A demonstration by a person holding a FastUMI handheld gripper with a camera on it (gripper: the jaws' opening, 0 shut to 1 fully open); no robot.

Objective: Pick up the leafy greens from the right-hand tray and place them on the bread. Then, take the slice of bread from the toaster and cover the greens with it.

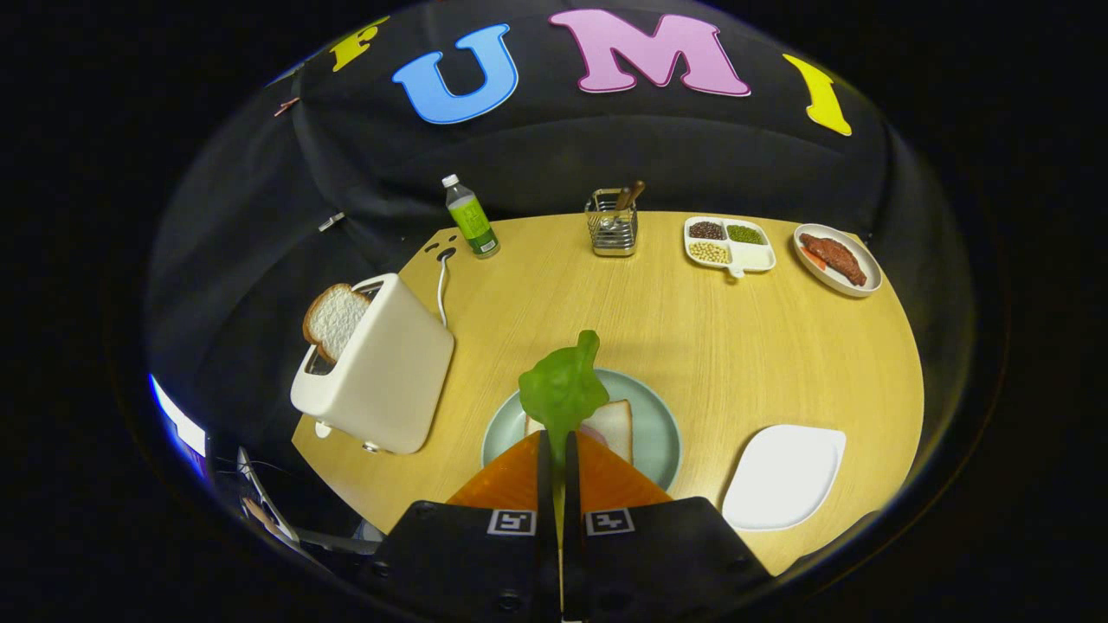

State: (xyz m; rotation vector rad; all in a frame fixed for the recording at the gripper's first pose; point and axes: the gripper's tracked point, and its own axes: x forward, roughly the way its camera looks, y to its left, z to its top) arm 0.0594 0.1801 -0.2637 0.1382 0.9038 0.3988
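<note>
Gripper point(558, 446): two orange fingers point(511, 476), clenched on lower end of the green leafy piece; only a thin gap btw. them, the leaf's stem runs down in this gap.
Greens: flat bright-green leafy greens point(563, 389), held upright-ish, sticking out ahead of the fingertips, above the plate; upper tip reaches past the plate's far rim in the view. Cannot tell if it touches the bread below.
Bread on plate: white square bread slice w/ light crust point(616, 426), lying flat on the plate, just ahead of the right finger, partly hidden by leaf + fingers. A bit of pink shows beside it, too small to tell what.
Plate: round pale-green plate point(658, 424), on the light wooden desk point(744, 346), right in front of the fingers.
Tray: white rounded-square tray point(783, 476), to the right of the plate, near desk's front edge.
Toaster: cream-white boxy toaster point(376, 368), left of the plate, at desk's left edge; white cord goes back from it.
Toast slice: second white bread slice w/ brown crust point(333, 320), standing in toaster's slot, top half out.
Far side of desk: green-label plastic bottle point(470, 218); metal wire utensil holder point(613, 227); white divided dish w/ beans/grains point(729, 244); white oval plate w/ brown meat piece point(836, 258).
</note>
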